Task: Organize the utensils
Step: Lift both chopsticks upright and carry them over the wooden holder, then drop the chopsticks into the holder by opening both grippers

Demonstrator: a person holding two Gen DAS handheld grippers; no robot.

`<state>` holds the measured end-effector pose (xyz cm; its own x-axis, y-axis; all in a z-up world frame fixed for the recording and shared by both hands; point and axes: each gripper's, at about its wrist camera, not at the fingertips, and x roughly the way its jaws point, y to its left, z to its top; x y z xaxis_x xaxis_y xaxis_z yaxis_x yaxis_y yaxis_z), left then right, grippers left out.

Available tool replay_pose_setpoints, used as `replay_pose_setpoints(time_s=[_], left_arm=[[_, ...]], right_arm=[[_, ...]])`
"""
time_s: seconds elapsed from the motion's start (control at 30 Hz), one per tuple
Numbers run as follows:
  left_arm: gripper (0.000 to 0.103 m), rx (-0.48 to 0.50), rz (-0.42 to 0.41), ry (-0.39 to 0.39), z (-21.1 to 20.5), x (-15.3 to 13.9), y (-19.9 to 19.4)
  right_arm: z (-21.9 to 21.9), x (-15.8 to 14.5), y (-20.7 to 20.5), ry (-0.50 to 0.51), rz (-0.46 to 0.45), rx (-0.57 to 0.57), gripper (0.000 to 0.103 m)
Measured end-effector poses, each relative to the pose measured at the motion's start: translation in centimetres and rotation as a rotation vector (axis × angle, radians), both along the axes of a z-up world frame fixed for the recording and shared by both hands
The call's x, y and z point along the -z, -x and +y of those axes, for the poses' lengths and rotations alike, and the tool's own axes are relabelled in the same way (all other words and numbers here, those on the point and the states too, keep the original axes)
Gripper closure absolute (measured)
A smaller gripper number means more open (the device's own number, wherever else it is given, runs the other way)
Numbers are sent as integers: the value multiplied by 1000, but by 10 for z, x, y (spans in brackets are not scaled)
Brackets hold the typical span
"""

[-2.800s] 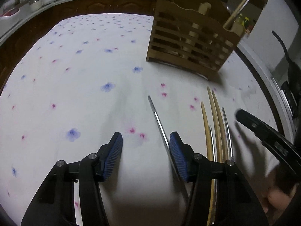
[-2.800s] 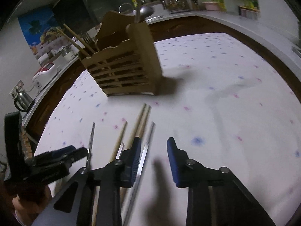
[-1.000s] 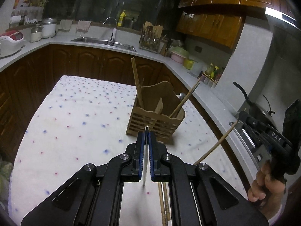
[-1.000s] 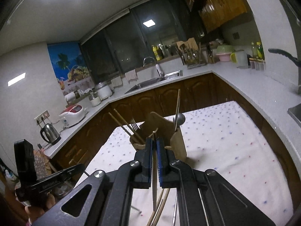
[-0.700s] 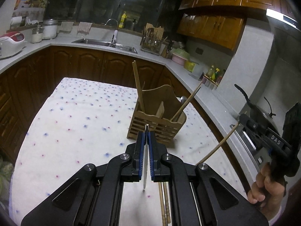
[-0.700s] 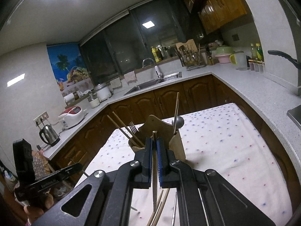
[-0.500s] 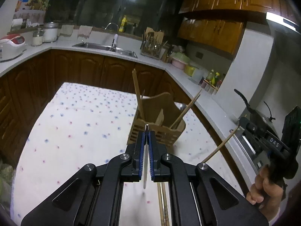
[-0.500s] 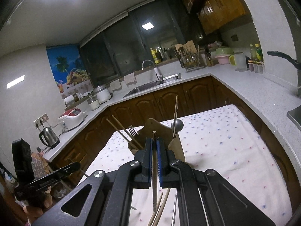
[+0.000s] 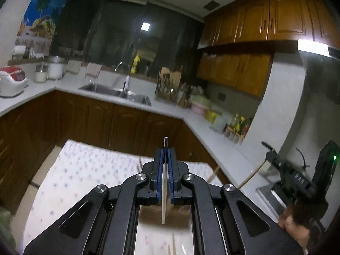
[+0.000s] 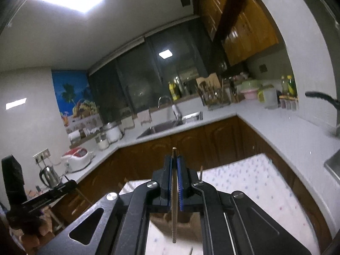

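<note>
Holder on table (below both grippers); sink behind

place: home kitchen | cues: sink, wooden cabinets, rice cooker

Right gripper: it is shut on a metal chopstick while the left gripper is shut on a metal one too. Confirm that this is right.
Not quite. The right gripper is shut on a wooden chopstick, brown with a ridged lower end, as the right wrist view shows. The rest stands: the left gripper is shut on a metal chopstick, as the left wrist view shows.
</note>
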<state>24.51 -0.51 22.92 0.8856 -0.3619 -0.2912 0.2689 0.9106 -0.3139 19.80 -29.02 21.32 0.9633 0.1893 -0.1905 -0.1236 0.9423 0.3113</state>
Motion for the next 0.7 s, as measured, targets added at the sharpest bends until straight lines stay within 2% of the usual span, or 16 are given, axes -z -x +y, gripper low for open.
replay_pose_setpoints(time_s=[0.13,0.27,0.47,0.7], left_arm=[[99,-27,-9,-5,-7,0,-26],[99,-63,10,-20,-16,17,-51],[99,-82,69,-4,-23,55,-72],[99,-56,149,-63,-38,100,-78]], right_arm=[[-1,-7,-22,9,-25,37,98],[-2,-2,-41,18,-19,54,98],[1,27,-58,37,0,60,98],[5,67,-73,42,88,38,98]])
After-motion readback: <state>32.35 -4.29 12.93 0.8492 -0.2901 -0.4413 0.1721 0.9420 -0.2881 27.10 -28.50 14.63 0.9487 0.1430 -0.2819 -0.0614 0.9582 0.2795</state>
